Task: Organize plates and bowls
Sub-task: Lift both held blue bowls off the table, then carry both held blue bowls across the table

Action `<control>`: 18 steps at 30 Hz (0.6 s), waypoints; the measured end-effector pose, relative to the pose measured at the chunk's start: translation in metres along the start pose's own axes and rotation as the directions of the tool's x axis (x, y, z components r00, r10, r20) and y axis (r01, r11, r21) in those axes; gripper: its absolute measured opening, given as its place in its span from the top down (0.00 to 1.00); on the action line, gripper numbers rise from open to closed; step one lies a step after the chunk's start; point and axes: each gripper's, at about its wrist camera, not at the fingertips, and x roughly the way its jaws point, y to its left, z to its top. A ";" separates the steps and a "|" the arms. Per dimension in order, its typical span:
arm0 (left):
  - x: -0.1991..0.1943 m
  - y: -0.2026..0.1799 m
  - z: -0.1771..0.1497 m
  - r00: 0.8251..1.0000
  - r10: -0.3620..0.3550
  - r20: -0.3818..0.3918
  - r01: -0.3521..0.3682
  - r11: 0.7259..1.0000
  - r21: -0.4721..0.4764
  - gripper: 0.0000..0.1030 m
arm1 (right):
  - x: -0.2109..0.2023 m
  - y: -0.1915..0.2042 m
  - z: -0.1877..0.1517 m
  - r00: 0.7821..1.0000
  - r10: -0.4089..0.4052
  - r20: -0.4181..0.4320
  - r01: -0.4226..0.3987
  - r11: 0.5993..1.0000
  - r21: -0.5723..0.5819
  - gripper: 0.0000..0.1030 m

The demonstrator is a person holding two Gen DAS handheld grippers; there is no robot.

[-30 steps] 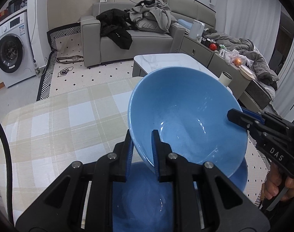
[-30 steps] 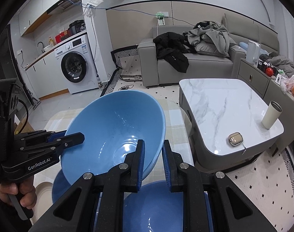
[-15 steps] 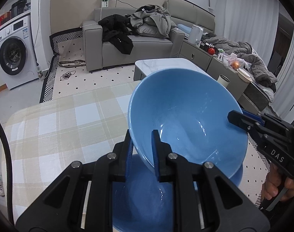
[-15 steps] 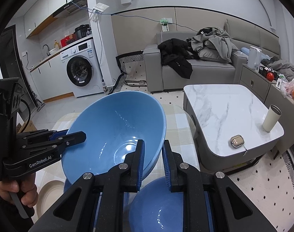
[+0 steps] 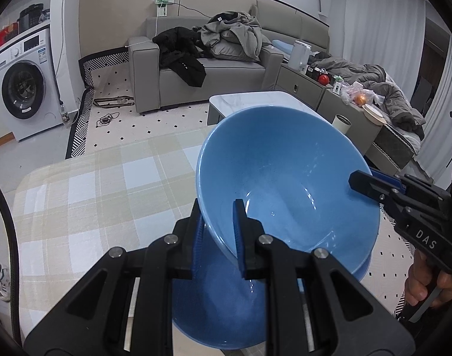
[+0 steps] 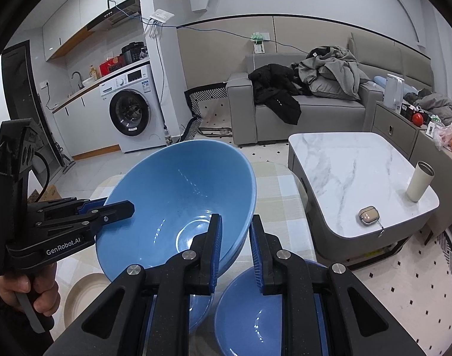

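Observation:
A large blue bowl point(image 5: 288, 184) is held in the air above the checked table, gripped on opposite sides of its rim. My left gripper point(image 5: 215, 225) is shut on its near rim, and my right gripper point(image 6: 236, 237) is shut on the rim of the same bowl point(image 6: 178, 207). In the left wrist view the right gripper point(image 5: 371, 187) clamps the far rim. In the right wrist view the left gripper point(image 6: 107, 210) does the same. A second blue bowl point(image 5: 226, 305) sits under it. Another blue bowl point(image 6: 255, 311) sits below my right gripper.
A cream plate point(image 6: 80, 296) lies on the checked tablecloth point(image 5: 86, 195) at lower left in the right wrist view. A marble coffee table point(image 6: 356, 172) with a cup point(image 6: 420, 184) and a small case stands to the right. A sofa and washing machine are behind.
Both grippers have lifted the blue bowl a little higher above the bowls on the table. The grips on its rim are unchanged.

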 end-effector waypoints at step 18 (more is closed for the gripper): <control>-0.016 0.000 -0.036 1.000 0.020 -0.017 -0.020 1.000 0.007 0.86 | -0.012 0.014 -0.027 0.999 0.042 -0.009 -0.042 0.999 0.001 0.81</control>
